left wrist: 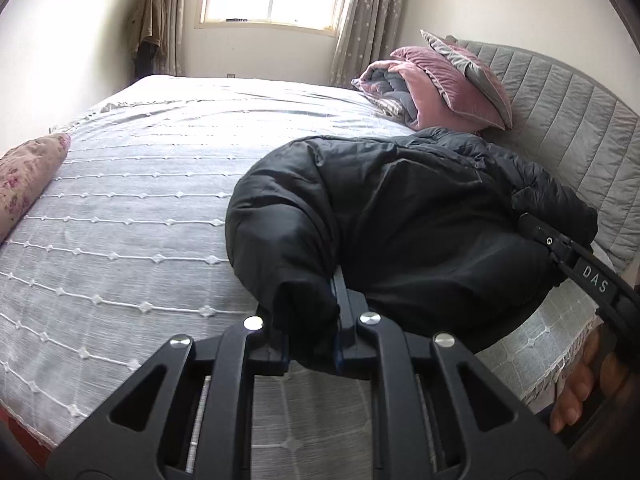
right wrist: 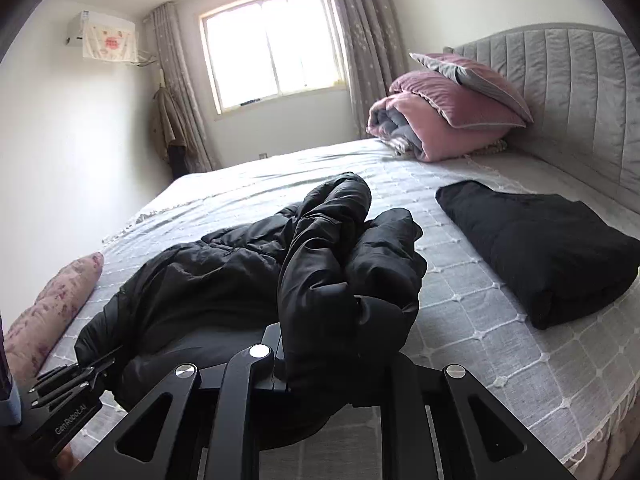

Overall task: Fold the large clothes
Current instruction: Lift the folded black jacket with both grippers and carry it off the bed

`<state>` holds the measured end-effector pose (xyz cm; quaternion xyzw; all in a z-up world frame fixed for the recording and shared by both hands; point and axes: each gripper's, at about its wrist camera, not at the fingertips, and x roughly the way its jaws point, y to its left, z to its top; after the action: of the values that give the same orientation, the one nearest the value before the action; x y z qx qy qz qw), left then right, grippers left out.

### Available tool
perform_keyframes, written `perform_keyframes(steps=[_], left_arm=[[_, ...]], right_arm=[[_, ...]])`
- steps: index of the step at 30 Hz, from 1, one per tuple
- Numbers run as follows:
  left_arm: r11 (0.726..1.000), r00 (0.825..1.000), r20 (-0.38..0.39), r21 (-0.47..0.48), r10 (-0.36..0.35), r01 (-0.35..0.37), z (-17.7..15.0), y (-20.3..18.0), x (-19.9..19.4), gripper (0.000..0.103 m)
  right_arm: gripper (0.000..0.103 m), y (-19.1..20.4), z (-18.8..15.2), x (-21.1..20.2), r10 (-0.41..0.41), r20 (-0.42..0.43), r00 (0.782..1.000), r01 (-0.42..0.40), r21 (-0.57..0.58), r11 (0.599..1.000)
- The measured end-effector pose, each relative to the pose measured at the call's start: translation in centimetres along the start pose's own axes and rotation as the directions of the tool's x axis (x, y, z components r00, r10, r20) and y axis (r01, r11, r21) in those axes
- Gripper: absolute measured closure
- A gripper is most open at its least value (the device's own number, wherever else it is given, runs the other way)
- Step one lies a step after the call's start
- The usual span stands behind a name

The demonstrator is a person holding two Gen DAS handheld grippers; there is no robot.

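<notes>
A black puffer jacket (left wrist: 400, 216) lies bunched on the grey-white bedspread (left wrist: 140, 200). My left gripper (left wrist: 310, 320) is shut on a fold of the jacket's near edge. My right gripper (right wrist: 320, 344) is shut on another bunched part of the same jacket (right wrist: 224, 280), which drapes over its fingers and hides the tips. The right gripper also shows in the left wrist view (left wrist: 560, 256) at the jacket's right side. The left gripper shows in the right wrist view (right wrist: 80, 372) at the jacket's left edge.
A folded black garment (right wrist: 540, 248) lies on the bed to the right. A pink quilt and pillows (right wrist: 440, 120) are stacked by the grey headboard (right wrist: 580, 100). A floral bolster (left wrist: 28, 176) lies at the left edge. A window (right wrist: 272, 44) is at the far wall.
</notes>
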<state>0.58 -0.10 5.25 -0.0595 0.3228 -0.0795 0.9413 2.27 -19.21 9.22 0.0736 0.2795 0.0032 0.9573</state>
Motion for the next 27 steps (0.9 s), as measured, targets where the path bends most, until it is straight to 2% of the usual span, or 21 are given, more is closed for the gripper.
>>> perform_keyframes(steps=[8,13,16,18,19,21,22,24,25,26,27], left_arm=[[1.0,0.999,0.035,-0.016,-0.022,0.022,1.3,3.8,-1.8,0.086],[0.998,0.997,0.08,-0.053,-0.015,0.019,5.0,9.1,-3.7,0.087],[0.997,0.99,0.122,-0.06,0.065,-0.058,8.4,13.5,-5.6,0.087],[0.986,0.975,0.156,-0.089,0.157,-0.144,11.0,17.5,-7.9,0.088],[0.978,0.964,0.175,-0.106,0.199,-0.182,11.9,19.2,-9.0,0.088],[0.946,0.919,0.231,-0.136,0.319,-0.294,14.5,23.4,-12.5,0.089],[0.93,0.897,0.253,-0.153,0.363,-0.333,15.6,25.2,-14.1,0.089],[0.89,0.836,0.309,-0.215,0.453,-0.403,17.9,29.5,-18.9,0.09],[0.872,0.806,0.334,-0.237,0.488,-0.429,18.5,31.0,-21.0,0.09],[0.847,0.763,0.368,-0.259,0.531,-0.465,18.9,32.3,-23.4,0.09],[0.821,0.719,0.397,-0.274,0.571,-0.501,18.9,33.2,-25.4,0.09]], right_arm=[[0.086,2.7,0.8,0.1,0.063,-0.017,0.998,-0.062,0.044,0.997],[0.087,6.6,3.5,1.4,0.183,-0.035,0.983,-0.179,0.081,0.98],[0.087,12.5,6.4,2.8,0.258,-0.045,0.965,-0.258,0.008,0.966],[0.087,17.7,8.7,3.9,0.309,-0.05,0.95,-0.312,-0.068,0.948],[0.087,20.7,9.8,4.3,0.34,-0.053,0.939,-0.344,-0.105,0.933],[0.087,27.3,12.3,5.1,0.415,-0.054,0.908,-0.418,-0.173,0.892],[0.087,31.1,13.6,5.4,0.462,-0.052,0.885,-0.462,-0.201,0.864],[0.088,37.3,15.7,5.7,0.552,-0.047,0.832,-0.547,-0.231,0.805],[0.088,40.4,16.5,5.6,0.604,-0.046,0.796,-0.596,-0.234,0.768],[0.088,43.3,17.3,5.5,0.655,-0.045,0.755,-0.645,-0.231,0.728],[0.088,46.8,18.0,5.4,0.723,-0.041,0.689,-0.711,-0.228,0.665]])
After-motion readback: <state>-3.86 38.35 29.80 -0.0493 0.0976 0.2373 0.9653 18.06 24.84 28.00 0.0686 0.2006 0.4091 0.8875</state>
